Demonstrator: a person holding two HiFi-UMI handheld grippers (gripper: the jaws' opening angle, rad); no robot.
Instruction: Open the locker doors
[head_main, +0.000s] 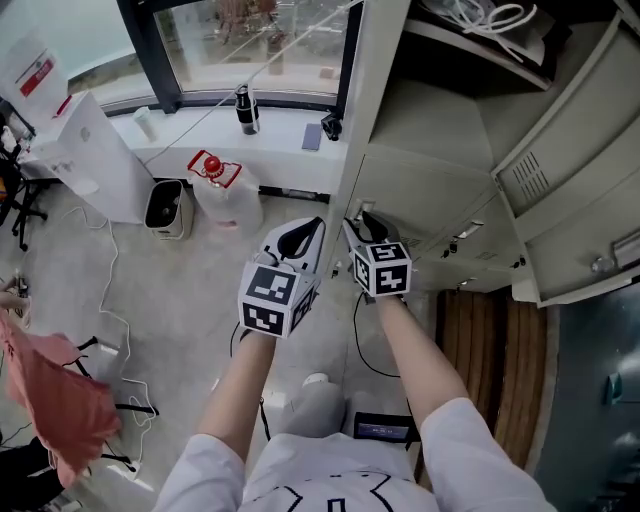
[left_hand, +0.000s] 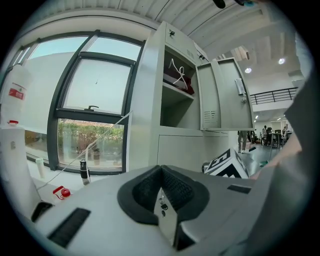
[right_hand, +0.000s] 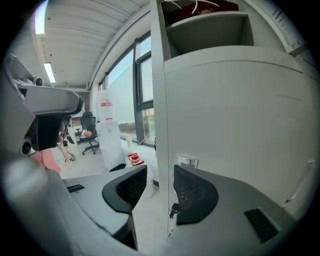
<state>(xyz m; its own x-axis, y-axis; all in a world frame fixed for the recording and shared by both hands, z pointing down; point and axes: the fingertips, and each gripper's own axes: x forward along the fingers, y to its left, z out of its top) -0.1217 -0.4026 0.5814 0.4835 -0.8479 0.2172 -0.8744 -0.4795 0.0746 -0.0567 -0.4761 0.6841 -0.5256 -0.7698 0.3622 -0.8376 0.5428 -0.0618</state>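
Two grippers are held side by side before the locker cabinet (left_hand: 149, 100). The left gripper (left_hand: 161, 187) is seen clenched, its two pads (left_hand: 176, 189) pressed together with nothing between them. The right gripper (right_hand: 160, 192) is released: its two pads (right_hand: 192, 192) stand apart, and the vertical edge of one closed locker door (right_hand: 235, 115) is seen in the gap, with no pad shown pressing on it. One small metal latch (right_hand: 187, 161) is seen on that door, just above the right-hand pad. One upper door (left_hand: 225, 95) is swung open, and the compartment behind it is exposed, with a white cord (left_hand: 176, 70) lying inside. On the windowsill (head_main: 215, 135) one dark bottle (head_main: 246, 108) is stood. On the floor below, one water jug (head_main: 225, 195) with a red cap and one bin (head_main: 165, 207) are set just beside each other
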